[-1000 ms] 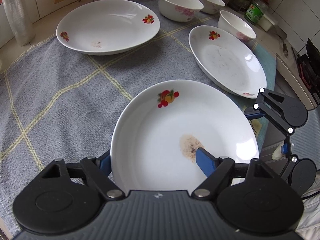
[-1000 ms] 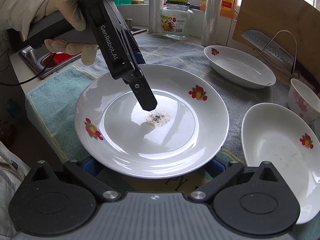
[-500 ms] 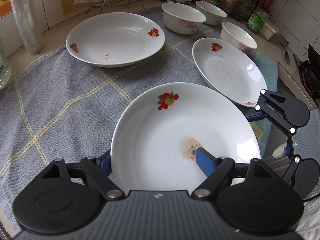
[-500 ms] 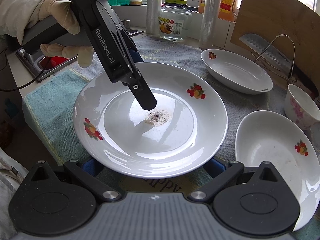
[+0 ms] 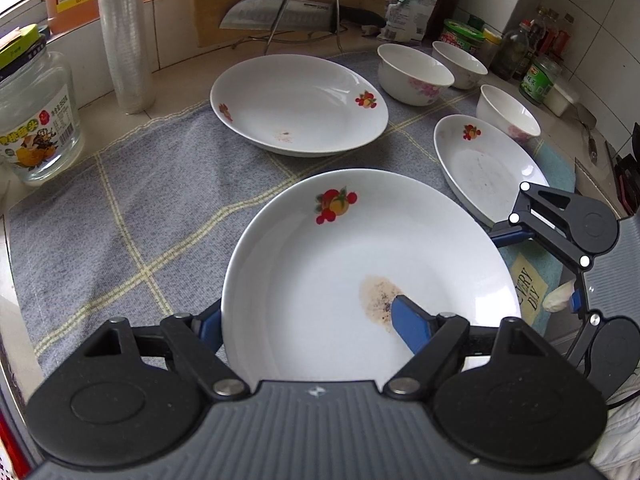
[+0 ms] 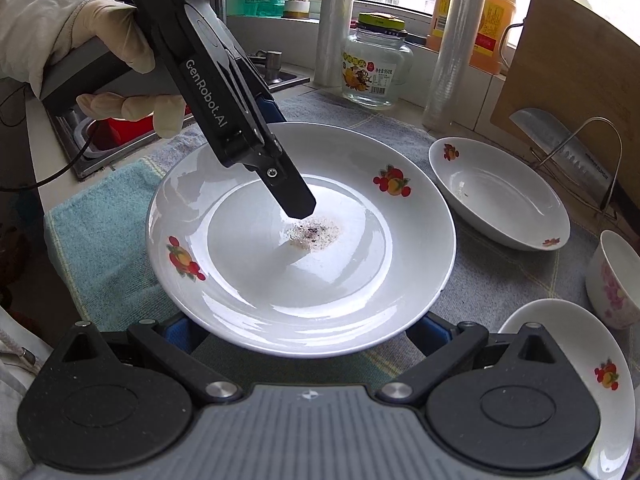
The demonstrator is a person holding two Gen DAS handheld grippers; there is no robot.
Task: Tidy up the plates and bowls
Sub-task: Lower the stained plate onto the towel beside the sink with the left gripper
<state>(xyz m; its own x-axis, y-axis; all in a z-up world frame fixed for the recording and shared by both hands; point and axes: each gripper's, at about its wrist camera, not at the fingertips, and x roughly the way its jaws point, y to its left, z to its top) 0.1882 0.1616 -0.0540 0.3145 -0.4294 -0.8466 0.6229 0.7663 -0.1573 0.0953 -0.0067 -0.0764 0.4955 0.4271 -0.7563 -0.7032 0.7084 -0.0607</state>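
My left gripper (image 5: 308,322) is shut on the rim of a white fruit-print plate (image 5: 320,280) with a brown stain, one finger under it and one on top, holding it above the grey checked cloth. The same plate (image 6: 360,272) shows in the right wrist view, with the left gripper (image 6: 294,200) on it. My right gripper (image 6: 304,334) is open, its blue fingers spread below the plate's near rim. A second plate (image 5: 300,104) lies far centre, a third (image 5: 484,168) to the right. Three white bowls (image 5: 414,74) stand behind them.
A glass jar (image 5: 32,120) and a roll of plastic cups (image 5: 124,40) stand at the far left. A cleaver on a wire rack (image 5: 288,16) leans on a cutting board. Bottles and jars (image 5: 536,76) line the far right. A sink (image 6: 100,136) lies left.
The left gripper has lifted the stained plate higher and tilted the view up, so more of the back counter shows. The right gripper stays open beneath the plate's edge.
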